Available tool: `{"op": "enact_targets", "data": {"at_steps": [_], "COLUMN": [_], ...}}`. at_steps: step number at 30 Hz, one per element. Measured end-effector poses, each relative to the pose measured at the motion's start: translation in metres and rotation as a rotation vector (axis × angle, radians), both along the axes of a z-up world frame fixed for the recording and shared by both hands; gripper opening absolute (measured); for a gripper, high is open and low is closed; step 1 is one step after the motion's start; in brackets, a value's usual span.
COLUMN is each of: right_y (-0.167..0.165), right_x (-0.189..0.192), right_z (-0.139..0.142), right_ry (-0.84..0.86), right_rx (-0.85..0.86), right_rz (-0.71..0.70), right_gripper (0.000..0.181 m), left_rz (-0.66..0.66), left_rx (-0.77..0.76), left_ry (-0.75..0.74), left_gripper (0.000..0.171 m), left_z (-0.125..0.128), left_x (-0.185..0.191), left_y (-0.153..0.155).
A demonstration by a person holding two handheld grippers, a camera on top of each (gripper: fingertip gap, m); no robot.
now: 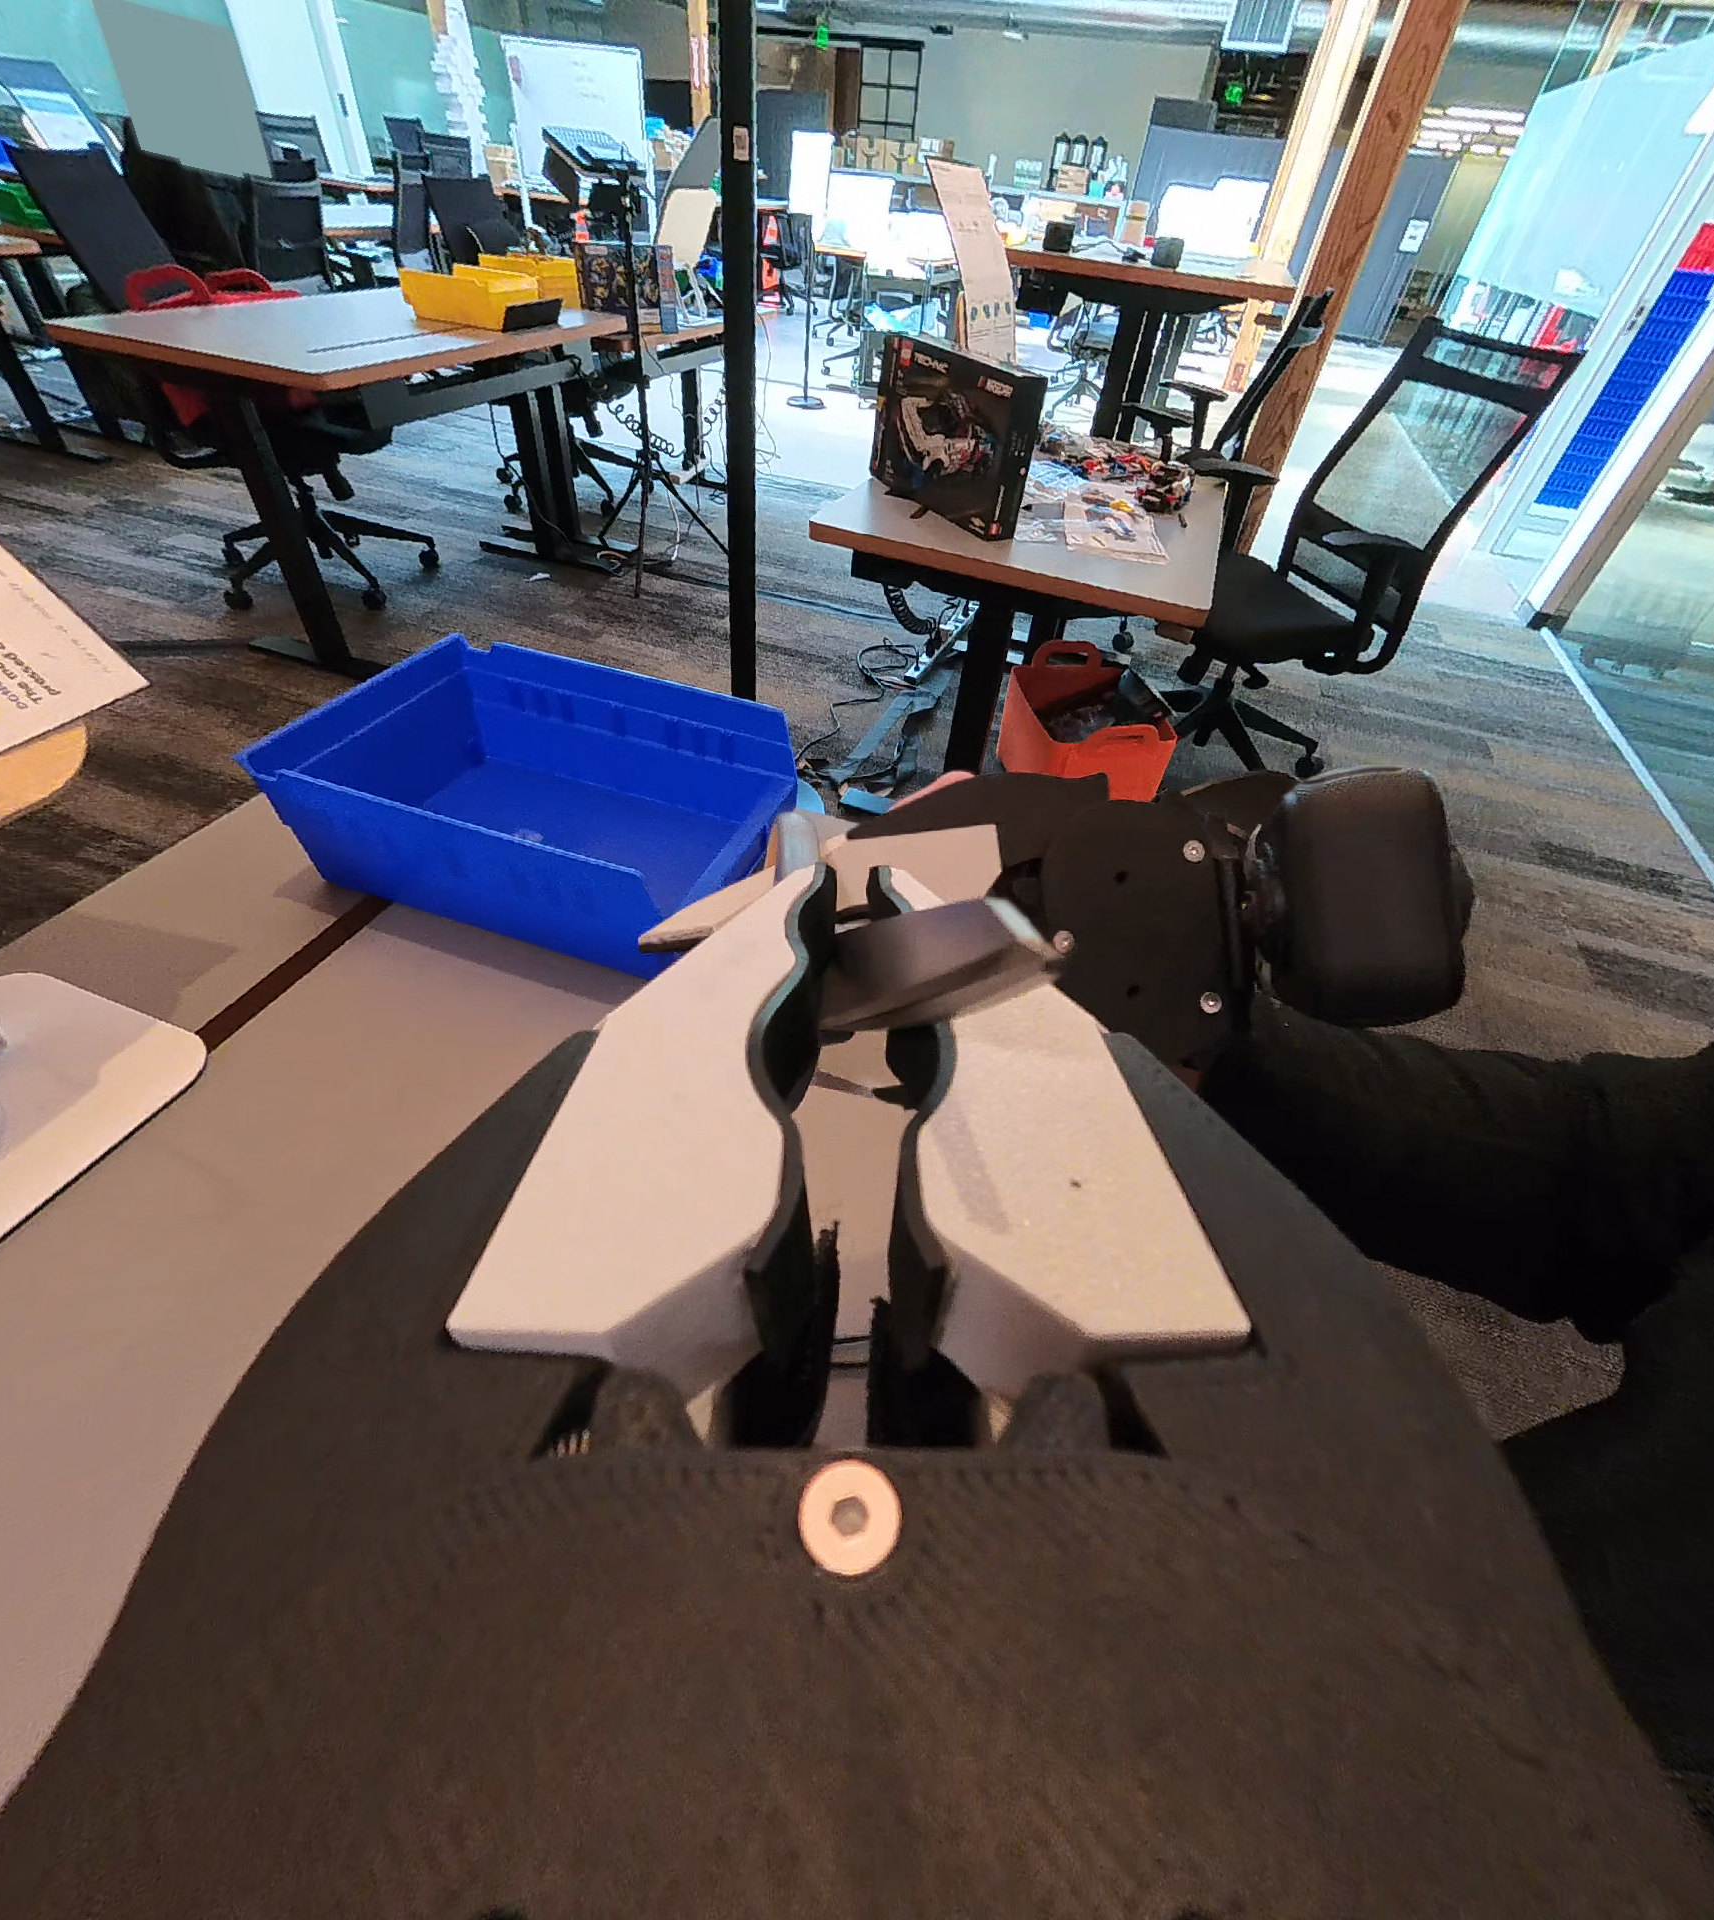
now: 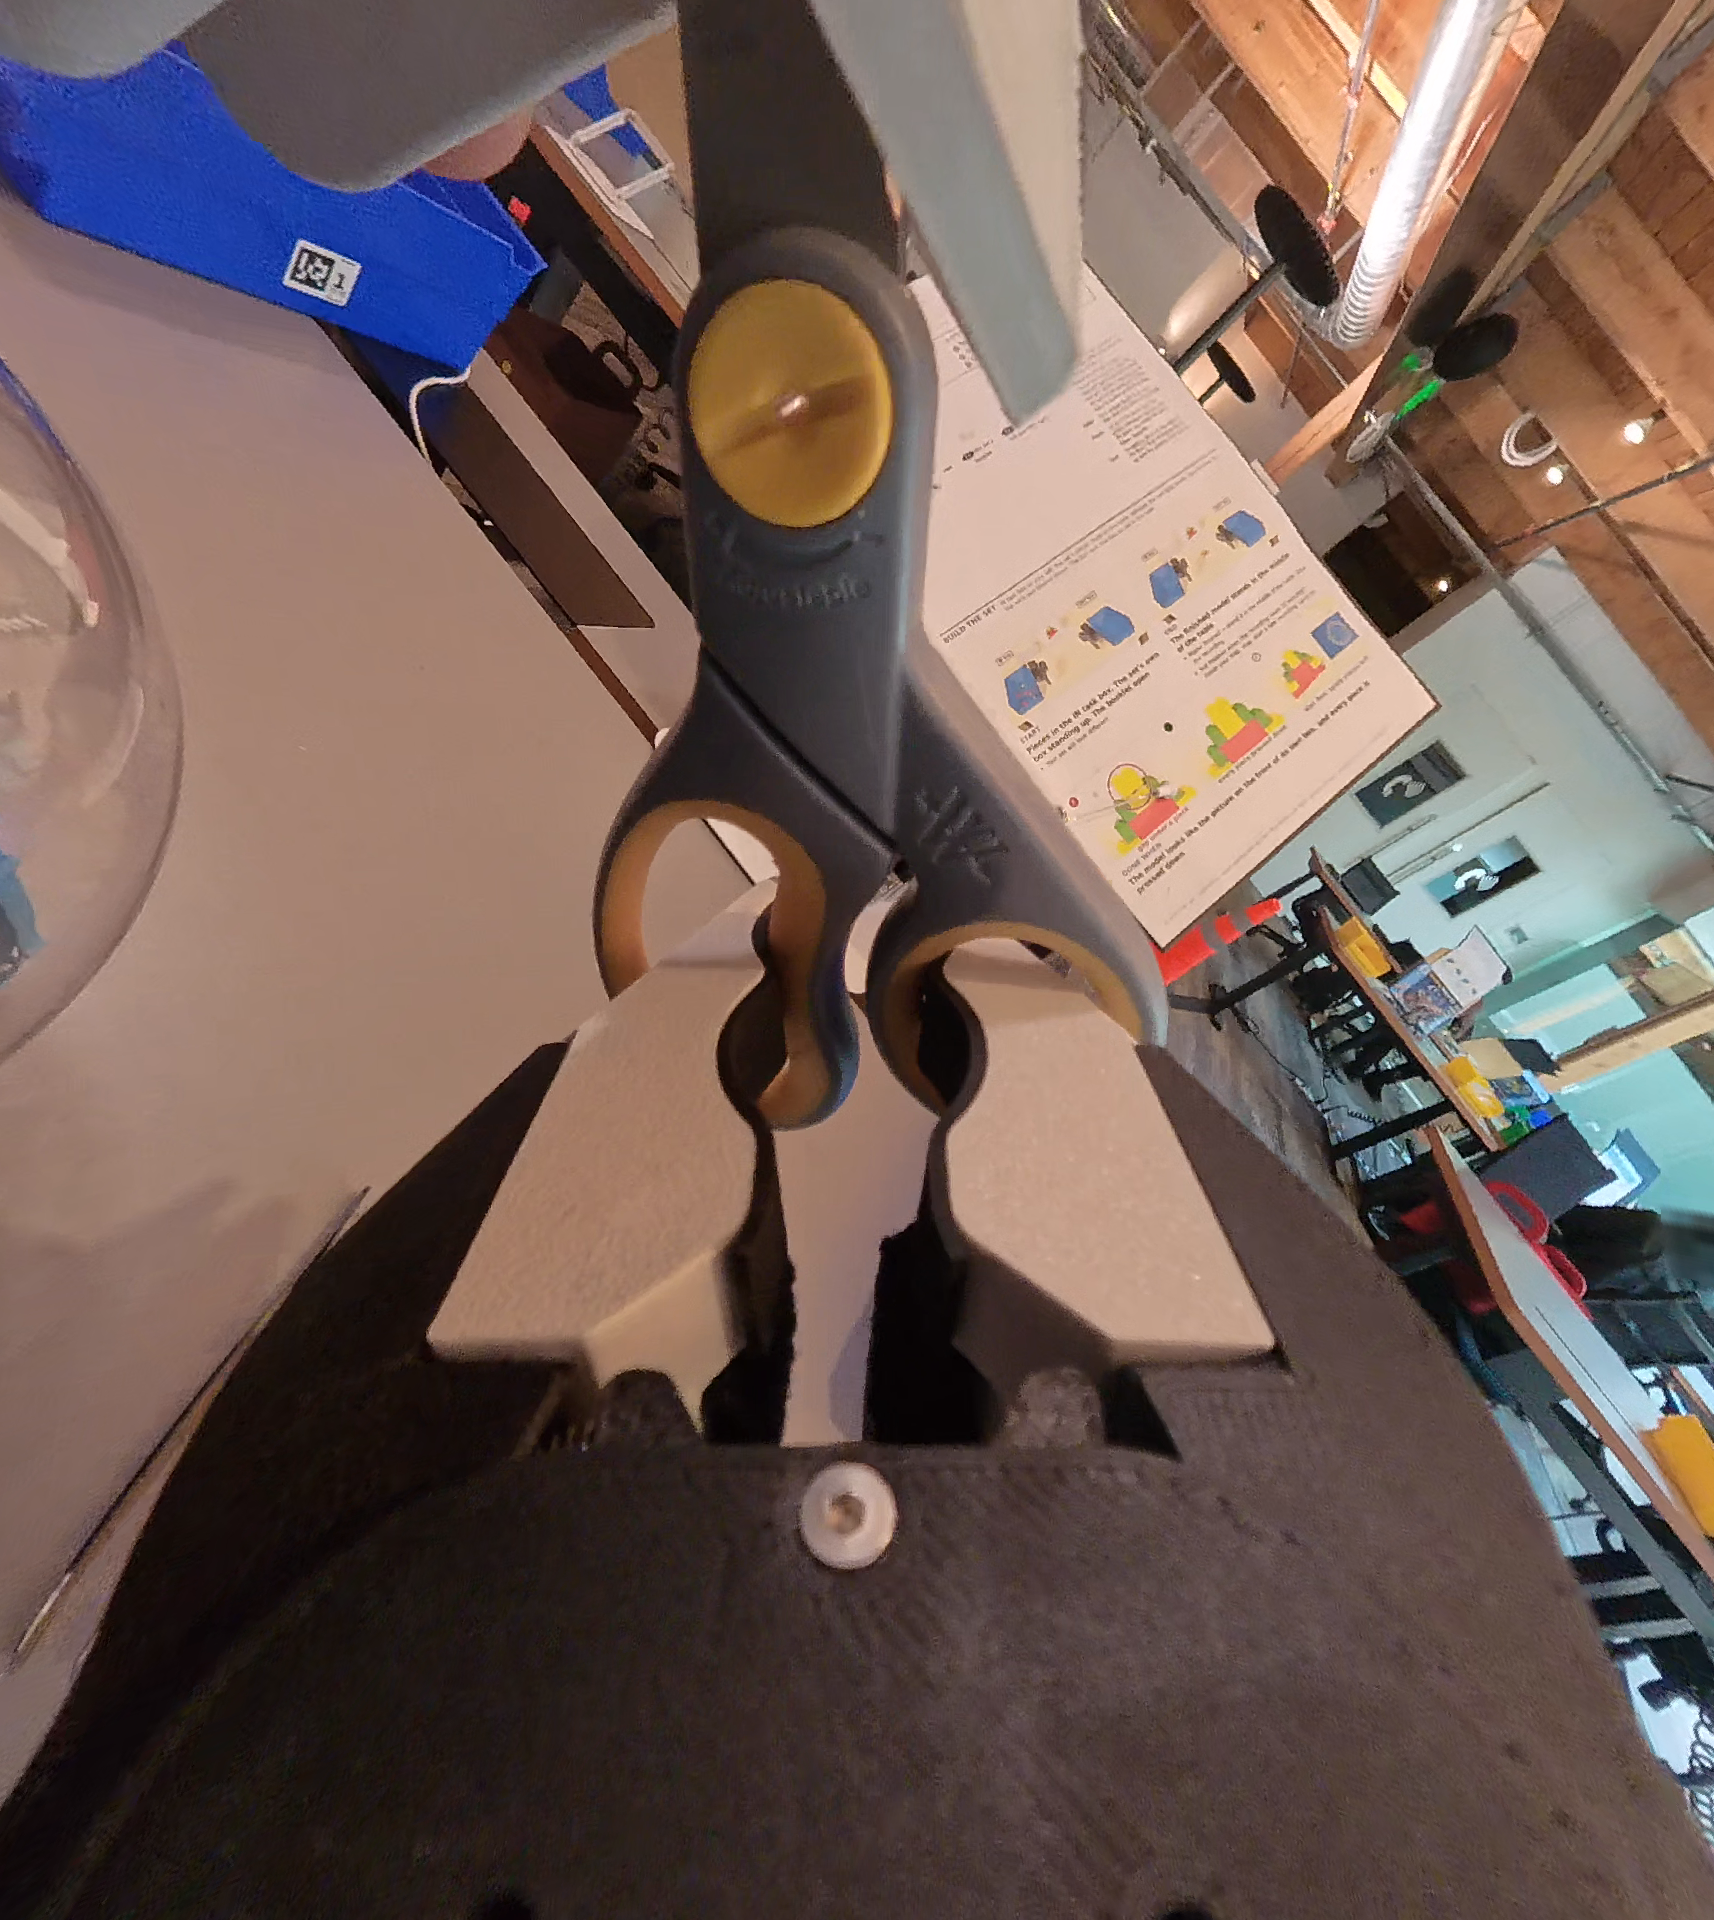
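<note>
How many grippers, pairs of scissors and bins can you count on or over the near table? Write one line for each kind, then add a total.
Grippers: 2, the left gripper and the right gripper
Pairs of scissors: 1
Bins: 1, the blue bin
Total: 4

Grey-and-yellow scissors (image 2: 801, 665), blue bin (image 1: 531, 800), orange basket (image 1: 1081, 727), black chair (image 1: 1352, 540), yellow bins (image 1: 479, 291), grey tabletop (image 1: 209, 1195)
</note>
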State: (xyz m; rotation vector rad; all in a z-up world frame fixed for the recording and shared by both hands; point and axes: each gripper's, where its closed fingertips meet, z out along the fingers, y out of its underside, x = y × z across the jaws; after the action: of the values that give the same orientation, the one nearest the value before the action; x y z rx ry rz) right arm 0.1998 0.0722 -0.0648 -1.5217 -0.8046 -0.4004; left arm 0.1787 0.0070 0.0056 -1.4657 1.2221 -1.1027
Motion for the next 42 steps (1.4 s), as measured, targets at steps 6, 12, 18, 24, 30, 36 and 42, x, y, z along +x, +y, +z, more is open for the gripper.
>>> {"op": "enact_targets", "data": {"at_steps": [6,12,18,24,30,36,42], "right_y": [0.004,0.016,0.034,0.035,0.028,0.023,0.024], "right_x": [0.008,0.016,0.011,0.009,0.011,0.008,0.007], "right_z": [0.019,0.033,0.02,0.026,0.043,0.055,0.063], "right_ry": [-0.015,-0.025,-0.038,-0.033,-0.038,0.034,0.044], "right_rx": [0.121,0.217,0.145,0.106,0.141,0.123,0.137], "right_rz": [-0.05,-0.148,-0.099,-0.05,-0.003,0.052,0.032], "right_gripper": [0.019,0.026,0.023,0.019,0.019,0.033,0.035], "left_rz": [0.027,0.106,0.163,0.123,0.102,0.052,0.045], "left_rx": [-0.025,-0.201,-0.27,-0.214,-0.124,-0.102,-0.072], "left_ry": [-0.055,-0.192,-0.216,-0.201,-0.178,-0.184,-0.154], "left_gripper": [0.003,0.0,0.004,0.009,0.032,0.034,0.035], "left_z": [0.013,0.017,0.006,0.016,0.022,0.025,0.023], "left_x": [0.004,0.003,0.0,0.001,-0.007,-0.015,-0.021], "left_y": [0.003,0.025,0.03,0.029,0.026,0.012,0.01]}}
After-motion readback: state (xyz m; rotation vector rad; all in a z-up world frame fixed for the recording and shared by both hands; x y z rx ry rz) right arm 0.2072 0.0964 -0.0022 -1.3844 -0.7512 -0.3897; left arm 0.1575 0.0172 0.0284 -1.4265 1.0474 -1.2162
